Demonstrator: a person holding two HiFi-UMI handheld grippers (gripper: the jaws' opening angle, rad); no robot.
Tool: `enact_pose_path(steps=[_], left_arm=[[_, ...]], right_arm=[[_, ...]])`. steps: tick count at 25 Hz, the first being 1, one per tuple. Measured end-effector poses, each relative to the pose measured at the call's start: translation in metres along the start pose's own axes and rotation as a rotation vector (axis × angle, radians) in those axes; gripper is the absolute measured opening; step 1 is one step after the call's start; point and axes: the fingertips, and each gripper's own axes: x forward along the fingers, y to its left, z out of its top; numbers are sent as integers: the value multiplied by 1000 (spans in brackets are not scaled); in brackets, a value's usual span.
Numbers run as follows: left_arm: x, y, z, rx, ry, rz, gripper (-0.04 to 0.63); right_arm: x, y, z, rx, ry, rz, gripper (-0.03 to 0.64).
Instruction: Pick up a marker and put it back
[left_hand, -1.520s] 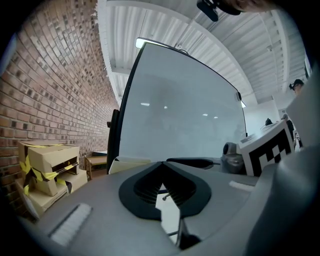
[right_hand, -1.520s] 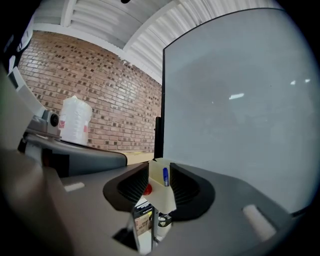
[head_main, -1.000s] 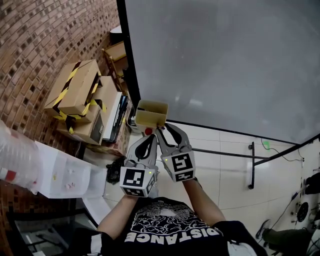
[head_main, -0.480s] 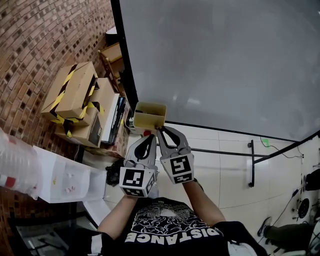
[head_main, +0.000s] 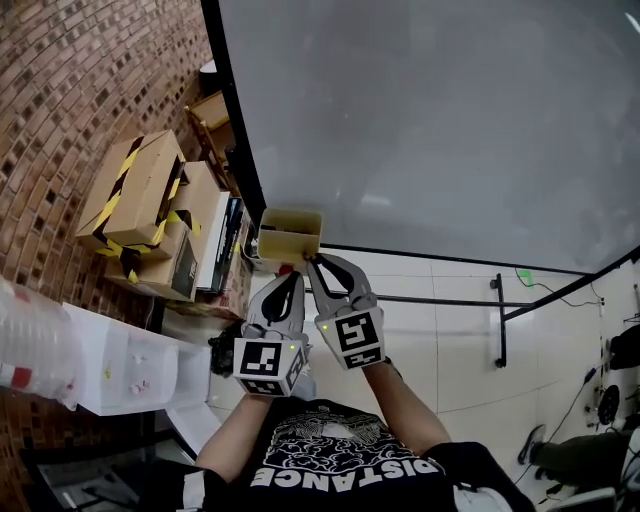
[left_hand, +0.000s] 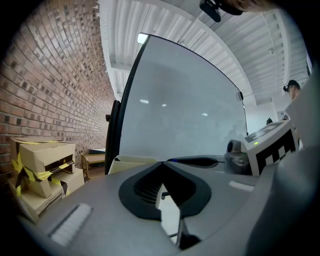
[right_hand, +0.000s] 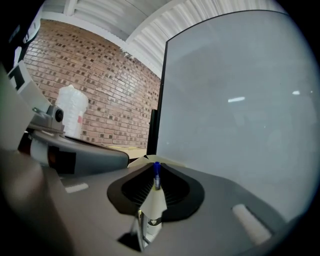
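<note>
Marker (right_hand: 156, 175), blue-capped, stands upright between the jaws of the right gripper (head_main: 314, 264), which have just been closing and now clamp it. It sits at the near rim of the yellow holder box (head_main: 290, 238) by the whiteboard (head_main: 430, 120). The left gripper (head_main: 291, 280) is alongside, jaws together, empty. Risk: the grip takes a thin round barrel near the tips, so a hasty lift could make it pivot, slip or snag the rim.

The right gripper (head_main: 309, 262), jaws just closing narrow, has its tips at the yellow tray (head_main: 288, 240) ahead; anything between them is too small to tell. The left gripper (head_main: 291, 277) is just beside it.
</note>
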Motion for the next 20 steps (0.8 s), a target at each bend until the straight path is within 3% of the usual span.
enact_pose_path(steps=[20], left_arm=[[-50, -50, 15, 11, -61, -20, 6]], right_arm=[[-96, 7, 67, -43, -179, -67, 35]])
